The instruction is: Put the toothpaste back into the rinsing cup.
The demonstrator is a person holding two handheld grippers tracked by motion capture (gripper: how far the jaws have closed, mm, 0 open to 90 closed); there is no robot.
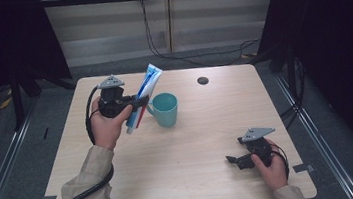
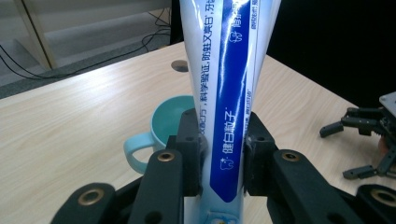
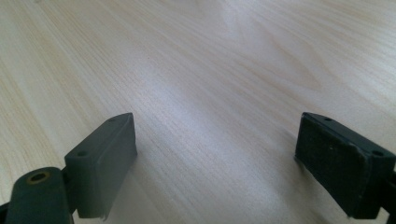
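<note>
Chinese print ran along the blue-and-white toothpaste tube (image 2: 227, 93) our left tongs (image 2: 223, 149) clamped above the teal mug (image 1: 166, 108); our right tongs (image 3: 215, 163) gaped wide over the counter (image 1: 194, 142).

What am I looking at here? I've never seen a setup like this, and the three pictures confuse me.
A person sits at a wooden table with a hand-held two-jaw gripper in each hand. The high view looks down from above; the other two come from cameras riding on the grippers. The left gripper is shut on a blue-and-white toothpaste tube, held tilted beside a teal mug standing on the table. The right gripper rests near the table's edge, jaws wide apart, holding nothing.
</note>
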